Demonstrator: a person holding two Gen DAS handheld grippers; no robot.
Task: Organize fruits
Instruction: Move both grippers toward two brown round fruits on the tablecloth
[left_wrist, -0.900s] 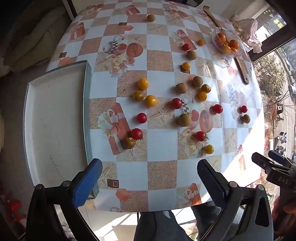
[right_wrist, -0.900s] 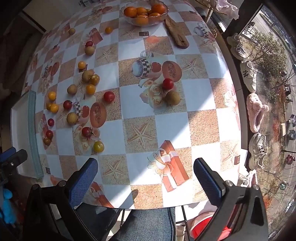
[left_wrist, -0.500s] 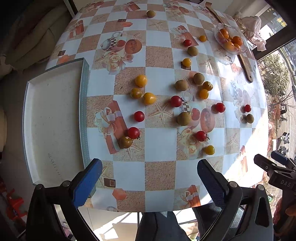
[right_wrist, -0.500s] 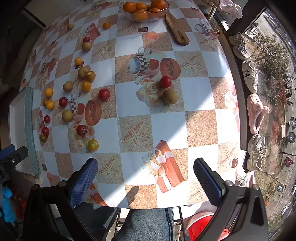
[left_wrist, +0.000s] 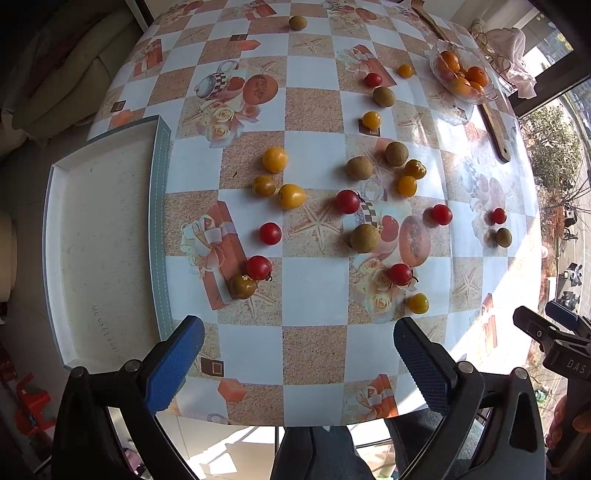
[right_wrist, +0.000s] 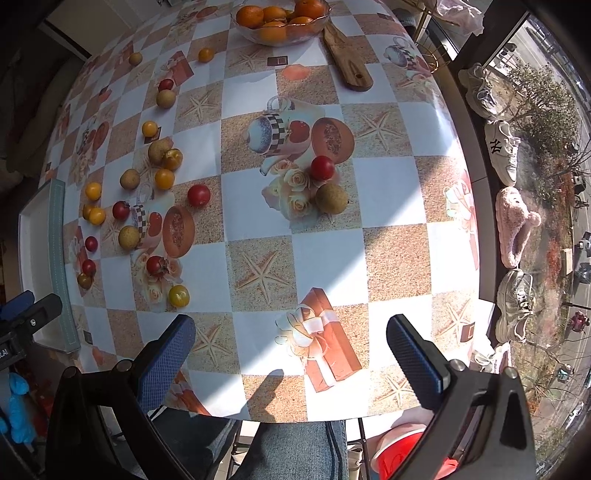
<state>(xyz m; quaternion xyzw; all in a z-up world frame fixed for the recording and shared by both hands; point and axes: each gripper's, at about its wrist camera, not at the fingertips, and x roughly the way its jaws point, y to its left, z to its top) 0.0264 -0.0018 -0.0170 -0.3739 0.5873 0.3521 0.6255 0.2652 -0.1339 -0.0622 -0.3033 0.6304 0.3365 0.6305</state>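
The letters "DAS" stand in white on the black body of the right gripper (left_wrist: 554, 334), seen at the edge of the left wrist view. A black "NY" monogram marks the side of a white sneaker (right_wrist: 501, 149) by the window. Faint writing on the tray (left_wrist: 101, 236) cannot be read.

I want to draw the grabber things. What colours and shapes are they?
Each gripper, left and right, has a black plastic frame with silver screws and two flat fingers covered in bumpy blue pads. Seen from the side, the right one shows white letters "DAS". No cables or sleeves show.
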